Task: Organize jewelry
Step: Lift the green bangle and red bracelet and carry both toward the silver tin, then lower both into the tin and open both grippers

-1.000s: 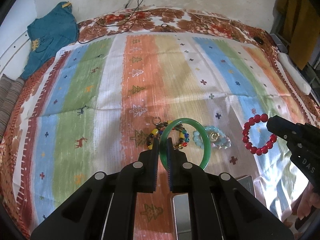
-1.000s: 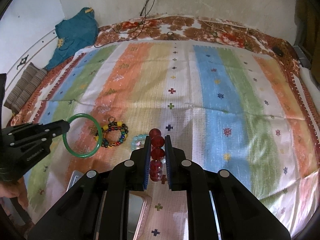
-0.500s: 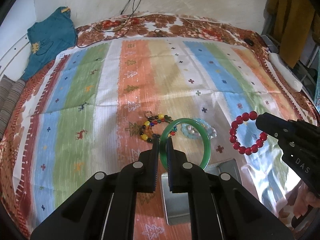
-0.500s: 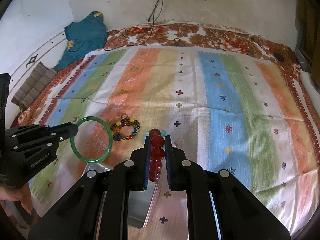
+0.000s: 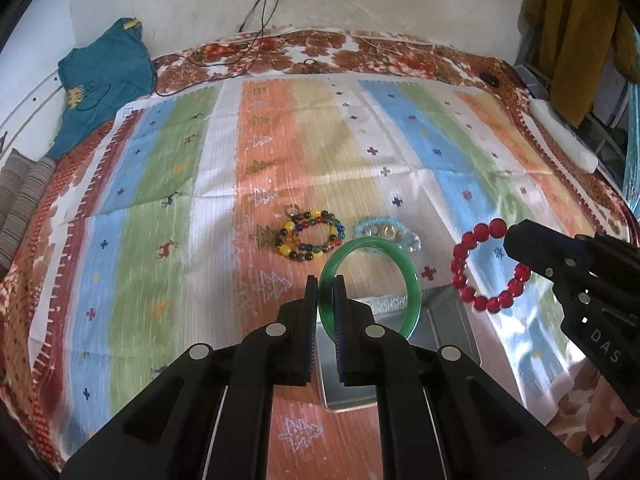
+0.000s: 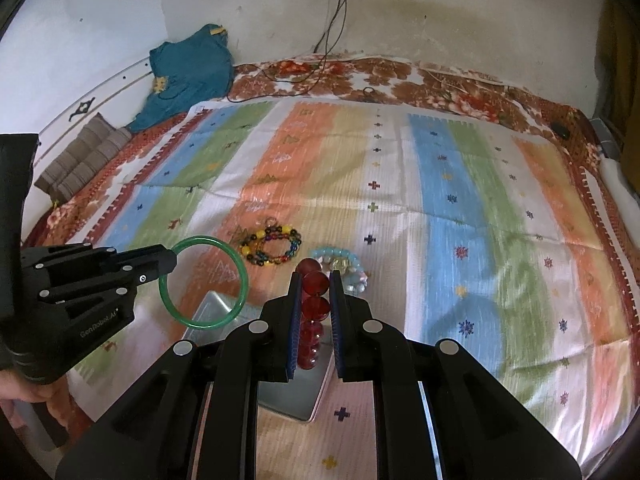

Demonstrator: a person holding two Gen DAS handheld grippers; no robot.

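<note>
My left gripper (image 5: 326, 280) is shut on a green bangle (image 5: 412, 280) and holds it above a shallow metal tray (image 5: 448, 320). It also shows in the right wrist view (image 6: 170, 260) with the bangle (image 6: 236, 276). My right gripper (image 6: 316, 276) is shut on a red bead bracelet (image 6: 314, 306), seen edge-on over the tray (image 6: 288, 396). In the left wrist view the right gripper (image 5: 510, 240) holds the red bracelet (image 5: 464, 256) as a hanging loop. A multicoloured bead bracelet (image 5: 310, 234) and a pale blue bead bracelet (image 5: 386, 232) lie on the cloth.
A striped cloth (image 5: 280, 160) covers a floral-covered bed (image 5: 360, 48). A teal garment (image 5: 100, 80) lies at the back left by the wall. Cables (image 5: 256, 20) hang at the back. A white oblong object (image 5: 564, 136) lies at the right edge.
Both grippers have lifted and pulled back with their bracelets. The metal tray has come into view beneath them. The two bracelets on the cloth stayed in place.
</note>
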